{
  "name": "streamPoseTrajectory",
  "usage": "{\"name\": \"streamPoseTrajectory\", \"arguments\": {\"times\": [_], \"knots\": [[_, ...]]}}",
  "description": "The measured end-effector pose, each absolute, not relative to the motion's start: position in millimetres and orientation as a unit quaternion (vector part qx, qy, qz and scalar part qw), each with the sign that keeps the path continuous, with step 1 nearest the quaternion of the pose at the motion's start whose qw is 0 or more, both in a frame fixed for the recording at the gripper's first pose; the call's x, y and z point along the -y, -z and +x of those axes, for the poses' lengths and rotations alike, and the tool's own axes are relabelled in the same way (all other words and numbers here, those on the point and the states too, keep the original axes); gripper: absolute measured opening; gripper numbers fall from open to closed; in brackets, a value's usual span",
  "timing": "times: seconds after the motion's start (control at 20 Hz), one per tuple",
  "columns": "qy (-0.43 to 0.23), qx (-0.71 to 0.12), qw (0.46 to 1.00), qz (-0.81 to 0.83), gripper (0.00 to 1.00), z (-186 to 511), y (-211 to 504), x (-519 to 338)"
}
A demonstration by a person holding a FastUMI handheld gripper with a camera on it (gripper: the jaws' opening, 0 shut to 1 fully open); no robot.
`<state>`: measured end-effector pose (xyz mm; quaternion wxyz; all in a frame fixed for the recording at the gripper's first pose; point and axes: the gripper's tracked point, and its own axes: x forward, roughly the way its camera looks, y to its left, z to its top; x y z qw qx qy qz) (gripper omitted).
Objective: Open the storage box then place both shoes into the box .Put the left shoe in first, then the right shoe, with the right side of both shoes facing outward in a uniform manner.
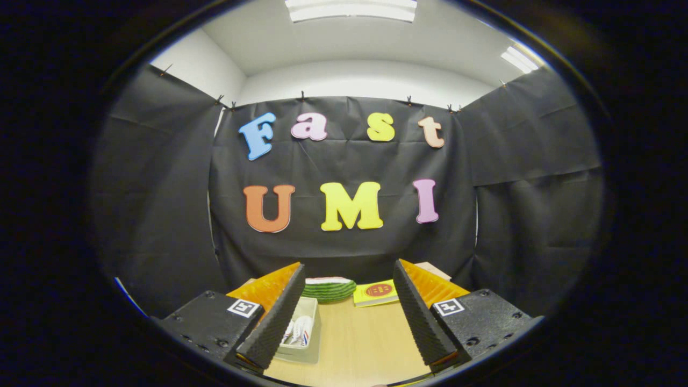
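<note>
My gripper [346,314] is open, its two fingers spread wide above a wooden table [360,344] with nothing between them. Just inside the left finger, on the table, lies a pale storage box [303,336], partly hidden by that finger. A white shoe [298,329] with coloured stripes shows through or inside the box; I cannot tell which. Whether the box's lid stands open I cannot tell.
Beyond the fingers, near the table's far edge, lies a green ridged object [329,289] with a white and red top. To its right lies a yellow book [376,293] with a red round mark. Black cloth walls close the booth on three sides.
</note>
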<state>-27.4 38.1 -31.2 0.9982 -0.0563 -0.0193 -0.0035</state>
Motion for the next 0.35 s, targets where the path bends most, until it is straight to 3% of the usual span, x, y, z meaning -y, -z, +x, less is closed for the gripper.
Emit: {"name": "streamPoseTrajectory", "arguments": {"times": [0.35], "knots": [[-0.005, 0.018, 0.998, -0.056, 1.0, -32.6, 33.5, -40.4]]}}
